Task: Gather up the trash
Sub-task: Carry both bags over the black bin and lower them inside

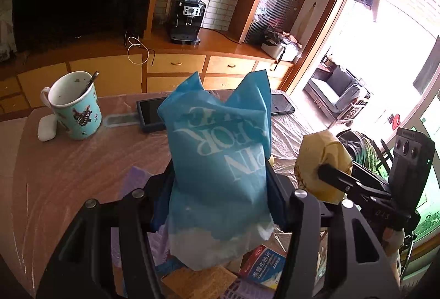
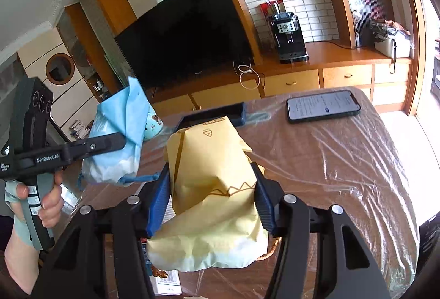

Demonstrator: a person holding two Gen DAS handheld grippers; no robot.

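Plastic-wrapped table [image 2: 343,175] lies beneath both grippers. Left gripper [image 1: 220,189] clamps a blue packet [image 1: 217,150]; right gripper [image 2: 213,191] clamps a yellow packet [image 2: 209,175], both lifted. Soft, crumpled wrappers may slip from the pads. Beyond stands a mug [image 1: 75,106]; clutter below is cut off.

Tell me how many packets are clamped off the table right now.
2. The blue packet is clamped in the left tool; the yellow packet is clamped in the right tool. More wrappers lie on the table below, partly hidden.
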